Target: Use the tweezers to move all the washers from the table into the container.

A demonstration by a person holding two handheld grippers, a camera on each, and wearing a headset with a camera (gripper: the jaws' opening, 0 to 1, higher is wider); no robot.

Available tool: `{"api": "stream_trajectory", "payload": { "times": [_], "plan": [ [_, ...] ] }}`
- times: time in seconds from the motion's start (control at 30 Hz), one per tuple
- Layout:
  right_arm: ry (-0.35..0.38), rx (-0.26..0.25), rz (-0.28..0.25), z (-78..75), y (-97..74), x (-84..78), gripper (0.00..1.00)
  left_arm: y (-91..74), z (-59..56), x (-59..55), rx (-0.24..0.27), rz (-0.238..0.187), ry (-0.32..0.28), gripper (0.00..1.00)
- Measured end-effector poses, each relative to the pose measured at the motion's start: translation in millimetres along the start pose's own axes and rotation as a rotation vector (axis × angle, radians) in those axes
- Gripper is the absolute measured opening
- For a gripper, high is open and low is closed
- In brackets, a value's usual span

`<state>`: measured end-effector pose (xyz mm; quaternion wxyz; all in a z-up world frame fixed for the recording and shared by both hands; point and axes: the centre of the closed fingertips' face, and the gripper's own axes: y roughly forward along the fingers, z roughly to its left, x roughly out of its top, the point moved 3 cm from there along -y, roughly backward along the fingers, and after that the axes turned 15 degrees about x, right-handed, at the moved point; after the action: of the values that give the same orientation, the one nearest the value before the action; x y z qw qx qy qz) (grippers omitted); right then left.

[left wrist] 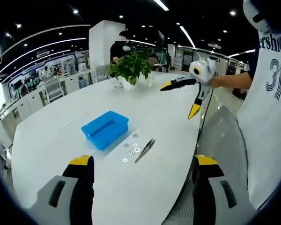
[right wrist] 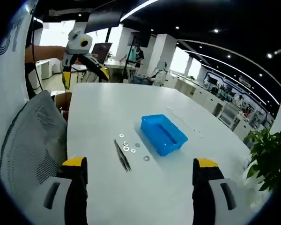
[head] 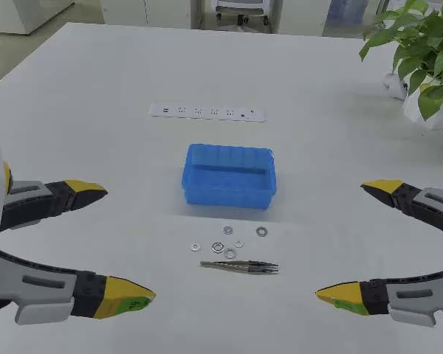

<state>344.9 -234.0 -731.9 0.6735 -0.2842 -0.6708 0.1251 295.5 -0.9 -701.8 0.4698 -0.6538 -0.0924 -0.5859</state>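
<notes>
- My left gripper (head: 114,247) reaches in from the left edge of the head view. Its two yellow-tipped jaws are spread wide apart, and nothing sits between them.
- My right gripper (head: 343,240) mirrors it from the right edge. Its jaws are just as wide and grip nothing.
- Both grippers hover above the white table (head: 96,110), well apart from each other and from the work between them.
- The tweezers (head: 240,265) lie flat on the table in the gap between the two grippers. In the head view they run left to right, and neither gripper touches them.
- The washers (head: 229,242) lie just beyond the tweezers in a small loose cluster, flat on the tabletop. The nearest one is just beside the tweezers. Every washer I can see is on the table, outside the container.
- The container (head: 229,195) is a blue rectangular tub with an open top. It stands upright near the far side of the washers, at the middle of the table.
- A white power strip (head: 207,112) lies flat beyond the container, apart from it.
- A leafy green plant (head: 421,44) in a white pot stands at the far right corner of the table.
- In the right gripper view, the mesh back of a grey chair (right wrist: 33,136) stands beside the table edge.
</notes>
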Motion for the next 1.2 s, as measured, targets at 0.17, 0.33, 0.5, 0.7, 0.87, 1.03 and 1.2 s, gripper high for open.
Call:
{"api": "stream_trajectory", "payload": {
  "times": [0.17,0.33,0.5,0.7,0.87,1.03,1.2],
  "plan": [
    [0.001,-0.006,-0.006,-0.6,-1.9,0.6,0.91,-0.9,1.7,5.9,0.007,-0.030,-0.012,0.88],
    [0.001,-0.018,-0.020,-1.4,-5.2,3.7,0.90,-1.8,2.1,7.4,0.007,-0.028,-0.006,0.88],
    [0.018,-0.028,-0.024,-2.5,-7.7,1.3,0.89,-1.8,-0.4,7.1,0.002,-0.016,0.005,0.88],
    [0.017,-0.028,-0.018,-1.8,-9.6,-0.8,0.89,-1.6,-0.1,7.8,0.004,-0.017,0.002,0.88],
    [0.021,-0.027,-0.015,-1.7,-9.4,-1.7,0.89,-2.5,1.8,8.2,0.010,-0.024,-0.003,0.88],
    [0.016,-0.025,-0.014,-1.2,-7.6,-0.4,0.89,0.2,3.2,-4.4,0.014,0.018,0.021,0.88],
    [0.009,-0.020,-0.006,-1.8,-6.5,-0.1,0.89,0.1,2.9,-5.9,0.004,0.015,0.012,0.88]
  ]
}}
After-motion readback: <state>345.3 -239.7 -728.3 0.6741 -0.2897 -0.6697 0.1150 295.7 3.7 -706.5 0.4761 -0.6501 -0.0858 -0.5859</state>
